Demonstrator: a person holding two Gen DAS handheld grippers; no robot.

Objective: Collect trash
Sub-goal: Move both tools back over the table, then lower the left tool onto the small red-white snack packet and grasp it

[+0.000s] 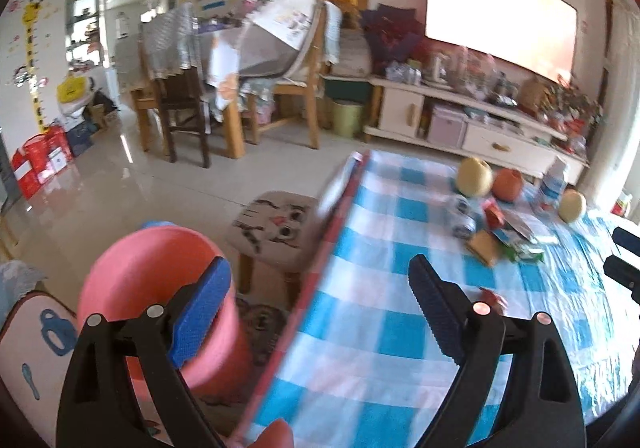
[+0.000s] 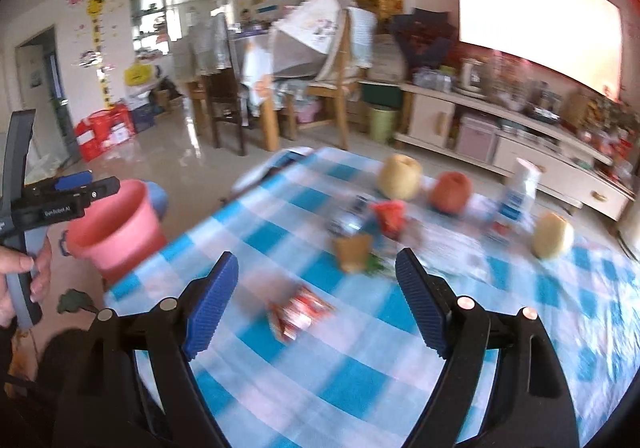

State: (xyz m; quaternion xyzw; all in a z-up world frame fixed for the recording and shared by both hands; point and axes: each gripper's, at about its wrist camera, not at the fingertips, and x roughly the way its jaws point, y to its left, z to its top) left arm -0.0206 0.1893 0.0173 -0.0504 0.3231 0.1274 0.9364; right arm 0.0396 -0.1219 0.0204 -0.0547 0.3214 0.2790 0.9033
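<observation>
Nearest in both wrist views are the two tools: the right gripper [image 2: 316, 304] has its jaws spread wide with nothing between them, hanging over a desk [image 2: 360, 388] covered in blue and white check cloth. Just ahead of it on the cloth lies a red wrapper [image 2: 298, 312], blurred, apart from everything else; this looks like the nearest piece of trash. The left gripper [image 1: 320, 312] also has its jaws spread and empty, and straddles the desk's left edge [image 1: 312, 288], with a pink bin [image 1: 160, 304] on the floor just beside that edge. In the right view, a hand [image 2: 20, 284] holds the left tool above the bin. Farther along the desk sits a loose cluster of trash [image 2: 360, 232]: a brown carton, a red scrap, something silver-blue, too smeared to name. Beyond it stand a pear [image 2: 400, 176], a red apple [image 2: 450, 188], a white bottle [image 2: 520, 188] and a second pear [image 2: 554, 236], which are probably not trash. To do this step well, the right tool should likely come down over the wrapper with one jaw on each side and close low against the cloth without bunching it, then carry it left to the bin. The desk around the wrapper is bare, so there is room; the fruit could roll if nudged. A stool [image 1: 276, 228] stands by the left edge beyond the bin.
</observation>
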